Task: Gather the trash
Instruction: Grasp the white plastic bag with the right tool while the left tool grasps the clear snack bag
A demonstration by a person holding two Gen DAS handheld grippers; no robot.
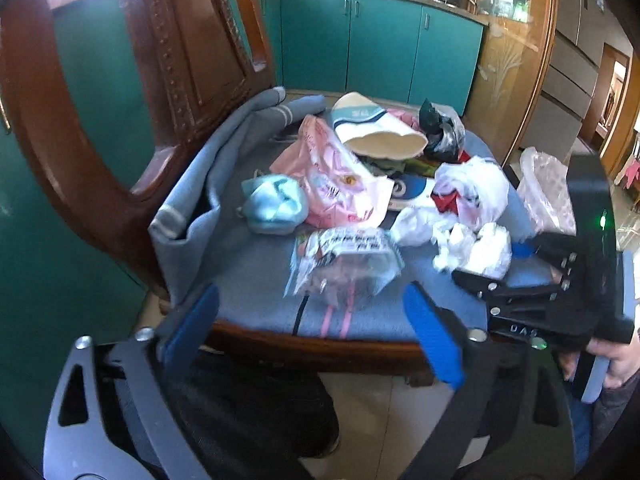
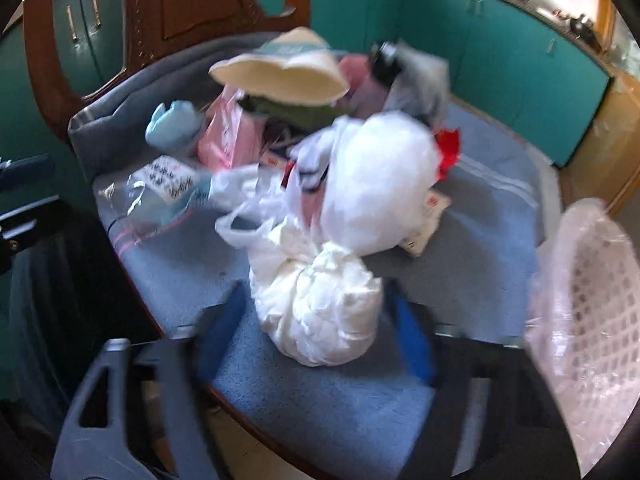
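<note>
The crumpled white wad [image 2: 320, 304] is found at the near edge of the chair seat [image 2: 480, 240], directly ahead of the right gripper [image 2: 316, 332] and between its blue pads; contact cannot be told through the blur, so the jaws are taken as partly apart. The left gripper [image 1: 316, 332] is held wide apart farther back, facing a clear printed wrapper [image 1: 344, 264]. The wad is seen as soft, rounded and bunched, without a clear long axis. A lined basket [image 2: 592, 320] is placed to the right.

Chair [image 1: 168, 60]: glossy carved wood
Seat cover [image 1: 248, 280]: matt blue cloth, nubby
White wad [image 2: 320, 308]: crinkled thin plastic
Pink bag [image 1: 340, 184]: shiny plastic film
Basket [image 2: 592, 300]: white plastic lattice under clear film
Cabinets [image 1: 380, 44]: smooth teal fronts
</note>
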